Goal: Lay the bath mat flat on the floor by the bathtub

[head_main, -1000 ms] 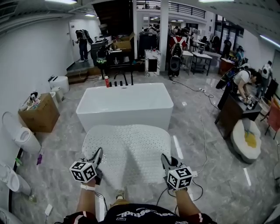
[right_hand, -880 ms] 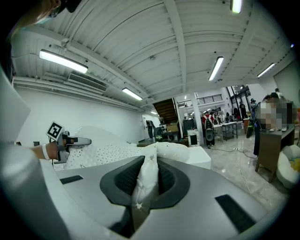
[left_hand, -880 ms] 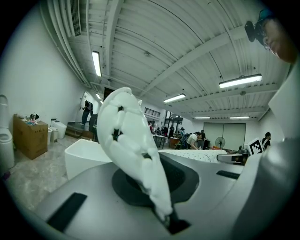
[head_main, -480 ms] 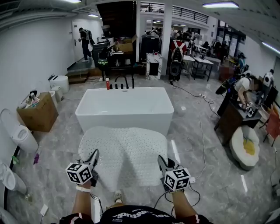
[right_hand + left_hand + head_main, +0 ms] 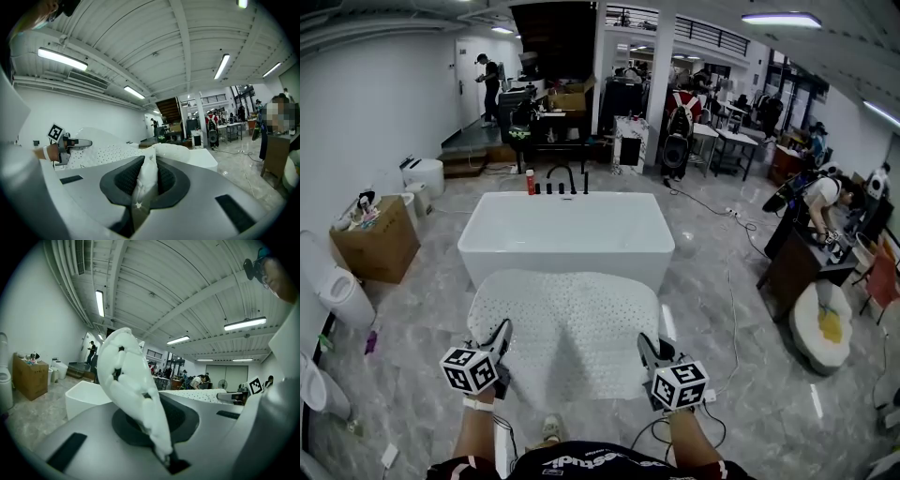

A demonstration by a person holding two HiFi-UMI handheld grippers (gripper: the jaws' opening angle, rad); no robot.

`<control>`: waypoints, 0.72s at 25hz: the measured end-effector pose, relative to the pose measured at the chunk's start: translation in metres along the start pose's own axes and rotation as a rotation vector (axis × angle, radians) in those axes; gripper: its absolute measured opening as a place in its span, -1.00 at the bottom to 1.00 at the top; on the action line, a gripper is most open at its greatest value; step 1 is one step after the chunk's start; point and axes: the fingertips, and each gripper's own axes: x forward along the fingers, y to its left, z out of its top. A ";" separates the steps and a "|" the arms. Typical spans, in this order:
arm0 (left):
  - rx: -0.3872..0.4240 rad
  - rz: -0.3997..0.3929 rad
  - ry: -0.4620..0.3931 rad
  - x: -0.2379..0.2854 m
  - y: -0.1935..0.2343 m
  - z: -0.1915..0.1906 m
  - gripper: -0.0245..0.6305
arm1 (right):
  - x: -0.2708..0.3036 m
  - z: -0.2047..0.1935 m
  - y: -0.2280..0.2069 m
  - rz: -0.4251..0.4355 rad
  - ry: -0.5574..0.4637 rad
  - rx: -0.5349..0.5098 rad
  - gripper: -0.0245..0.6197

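A white perforated bath mat (image 5: 567, 328) hangs spread out between my two grippers, its far edge draping toward the white bathtub (image 5: 567, 234). My left gripper (image 5: 500, 339) is shut on the mat's near left corner, and that corner of the bath mat (image 5: 129, 385) folds up between its jaws in the left gripper view. My right gripper (image 5: 647, 349) is shut on the near right corner; a pinched fold of the bath mat (image 5: 147, 176) sits between its pads. The bathtub (image 5: 86, 397) stands just past the mat.
A cardboard box (image 5: 377, 242) and toilets (image 5: 337, 295) line the left wall. Black cables (image 5: 736, 309) run over the marble floor at right, beside a dark desk (image 5: 792, 253) and a person (image 5: 820, 202). More people and tables stand at the back.
The view has shifted slightly closer to the tub, and the mat and both grippers have moved with it. The grips on both corners are unchanged.
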 end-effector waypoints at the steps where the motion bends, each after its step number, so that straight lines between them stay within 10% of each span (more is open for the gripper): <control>1: -0.002 -0.002 0.001 0.004 0.005 0.001 -0.85 | 0.006 0.001 0.000 -0.003 0.003 -0.001 -0.77; 18: -0.035 -0.026 0.000 0.082 0.110 0.029 -0.85 | 0.126 0.028 0.001 -0.041 0.033 -0.016 -0.77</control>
